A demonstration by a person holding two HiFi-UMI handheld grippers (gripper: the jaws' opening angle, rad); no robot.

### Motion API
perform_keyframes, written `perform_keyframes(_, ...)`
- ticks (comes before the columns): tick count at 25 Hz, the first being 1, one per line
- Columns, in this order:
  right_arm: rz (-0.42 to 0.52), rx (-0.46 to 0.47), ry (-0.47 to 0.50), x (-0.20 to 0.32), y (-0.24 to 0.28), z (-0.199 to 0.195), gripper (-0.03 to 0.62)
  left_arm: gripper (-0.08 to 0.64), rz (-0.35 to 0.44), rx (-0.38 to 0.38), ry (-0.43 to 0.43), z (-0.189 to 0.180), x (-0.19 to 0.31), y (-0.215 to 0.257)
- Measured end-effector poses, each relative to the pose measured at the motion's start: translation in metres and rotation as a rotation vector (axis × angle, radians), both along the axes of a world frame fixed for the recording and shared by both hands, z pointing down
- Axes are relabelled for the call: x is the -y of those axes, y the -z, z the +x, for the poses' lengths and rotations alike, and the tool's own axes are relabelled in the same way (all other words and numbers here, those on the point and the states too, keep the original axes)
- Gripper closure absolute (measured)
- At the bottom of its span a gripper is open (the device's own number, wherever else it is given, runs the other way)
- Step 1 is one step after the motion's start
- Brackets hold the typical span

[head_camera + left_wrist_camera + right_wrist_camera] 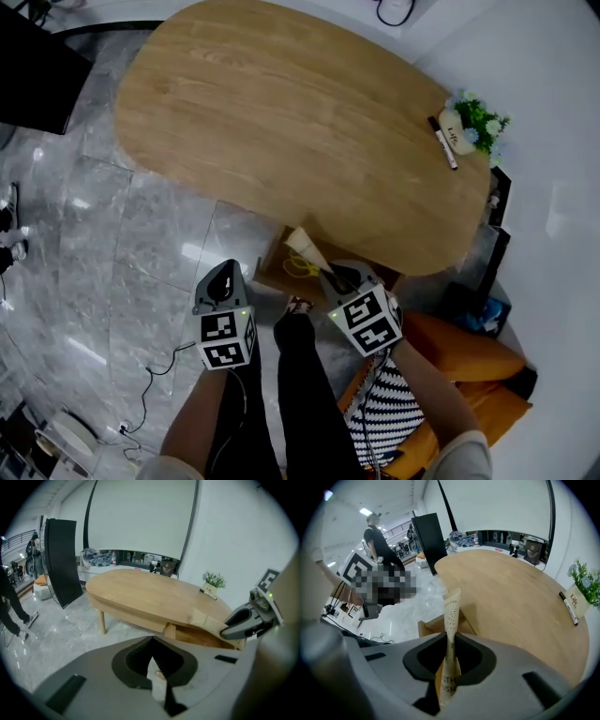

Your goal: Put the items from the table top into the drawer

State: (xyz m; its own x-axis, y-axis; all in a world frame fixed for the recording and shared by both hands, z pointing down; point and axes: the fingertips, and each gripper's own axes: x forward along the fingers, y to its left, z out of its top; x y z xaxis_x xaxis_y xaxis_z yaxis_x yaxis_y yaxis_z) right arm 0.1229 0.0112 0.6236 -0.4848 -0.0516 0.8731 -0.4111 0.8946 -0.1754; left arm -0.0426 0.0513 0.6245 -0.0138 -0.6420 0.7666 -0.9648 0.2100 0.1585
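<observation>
Right gripper (450, 641) pinches a flat paper packet (451, 613) near its lower end; it looks light and easily creased, so a gentle hold suits. Left gripper (153, 660) is closed, empty. The packet hangs over the open drawer (272, 267) under the table (281, 122)'s near edge; a marker (443, 142) lies at the table's far end.

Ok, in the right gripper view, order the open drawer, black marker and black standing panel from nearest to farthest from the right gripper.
1. The open drawer, just past the right gripper and its packet, below the table edge.
2. The black marker, at the table's far right.
3. The black standing panel, beyond the table's far left end.
</observation>
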Motion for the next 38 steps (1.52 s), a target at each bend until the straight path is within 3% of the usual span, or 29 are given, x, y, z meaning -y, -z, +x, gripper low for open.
perform_keyframes(5,-0.015,-0.041,0.042,-0.014,-0.009,0.020,0.538,0.560,-0.009,0.007,-0.008,0.013,-0.004,-0.002)
perform_keyframes(7,-0.022,-0.060,0.062,-0.018,-0.015,0.028,0.479,0.560,-0.008,0.008,-0.009,0.018,-0.003,-0.002)
perform_keyframes(9,-0.027,-0.072,0.054,-0.020,-0.019,0.036,0.460,0.560,-0.008,0.011,-0.018,0.024,-0.001,-0.002)
perform_keyframes(25,0.010,-0.068,-0.145,0.015,0.005,0.076,0.474,0.560,0.003,0.023,-0.100,0.047,0.020,0.015)
perform_keyframes(38,0.113,-0.042,-0.418,0.108,0.037,0.136,0.474,0.560,0.087,0.011,-0.207,0.084,0.100,0.050)
